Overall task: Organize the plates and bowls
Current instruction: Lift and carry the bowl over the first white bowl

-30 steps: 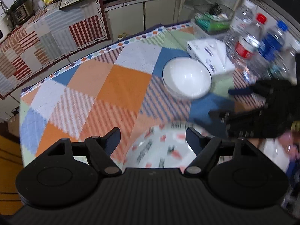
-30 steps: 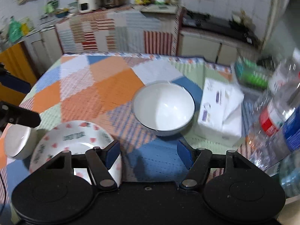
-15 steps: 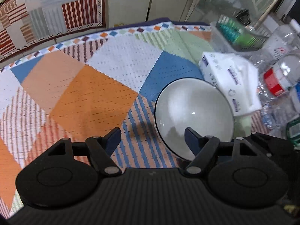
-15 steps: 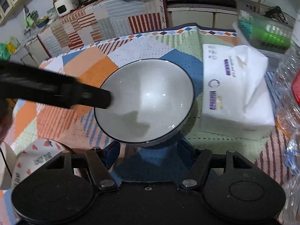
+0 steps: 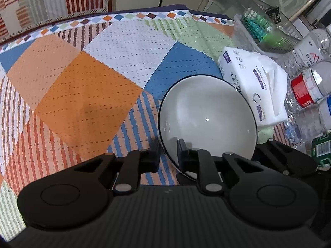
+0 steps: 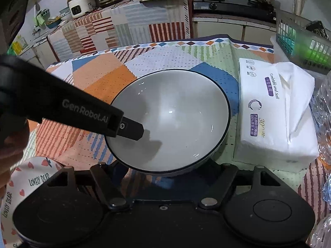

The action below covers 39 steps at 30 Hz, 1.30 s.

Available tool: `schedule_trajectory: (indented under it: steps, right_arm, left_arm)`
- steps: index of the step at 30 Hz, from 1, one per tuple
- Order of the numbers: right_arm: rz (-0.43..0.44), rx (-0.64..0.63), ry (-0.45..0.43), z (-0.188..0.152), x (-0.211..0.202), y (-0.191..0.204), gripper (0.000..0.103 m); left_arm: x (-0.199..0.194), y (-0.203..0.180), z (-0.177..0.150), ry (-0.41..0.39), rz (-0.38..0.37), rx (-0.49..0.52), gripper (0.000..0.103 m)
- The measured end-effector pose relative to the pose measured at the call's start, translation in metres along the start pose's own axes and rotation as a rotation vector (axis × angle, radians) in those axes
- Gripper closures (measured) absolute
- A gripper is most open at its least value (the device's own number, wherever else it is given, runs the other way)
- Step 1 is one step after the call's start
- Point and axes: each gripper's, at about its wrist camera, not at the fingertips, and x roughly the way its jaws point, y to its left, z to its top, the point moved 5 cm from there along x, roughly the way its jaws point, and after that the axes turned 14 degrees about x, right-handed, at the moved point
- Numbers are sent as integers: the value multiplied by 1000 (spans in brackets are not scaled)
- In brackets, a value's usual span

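Observation:
A white bowl (image 5: 206, 119) with a dark rim stands on the patchwork tablecloth (image 5: 86, 95). My left gripper (image 5: 168, 152) is shut on its near-left rim, one finger inside and one outside. The right wrist view shows that gripper's finger (image 6: 132, 129) reaching in over the bowl (image 6: 175, 113) from the left. My right gripper (image 6: 163, 174) sits low at the bowl's near side. Its jaws are opening, spread wider than the bowl's base, and its fingertips are hidden under the bowl. A plate (image 6: 26, 177) printed with hearts and "LOVELY BEAR" lies at the lower left.
A white tissue pack (image 6: 275, 113) lies just right of the bowl. Plastic bottles (image 5: 306, 86) crowd the right edge, and a green basket (image 6: 304, 47) stands behind them. Beyond the table's far edge are cloth-covered kitchen counters (image 6: 128, 26).
My left gripper moved from above the printed plate down and right to the bowl and closed on its rim. The right gripper sank closer to the bowl and its jaws widened.

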Motion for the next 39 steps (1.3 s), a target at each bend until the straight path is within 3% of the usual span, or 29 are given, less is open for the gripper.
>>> schedule_trajectory:
  steps: [13,23,31,39]
  right_arm:
    - [67,-51,-11,-2,-21,20,20]
    - [126,-289,-102,-12,-71,77,19]
    - [234,-432,-154,-26,-121,139,18]
    - [357,-548,-117,-59,-139,198,16]
  left_arm:
    - [-52,7,-9,1,-14,-8,88]
    - [-132,34,-44,-58,-31,-67,88]
    - [-211,55,-83,-81,58,-58,88]
    - [-259,87,-147,-74,153,-125,89]
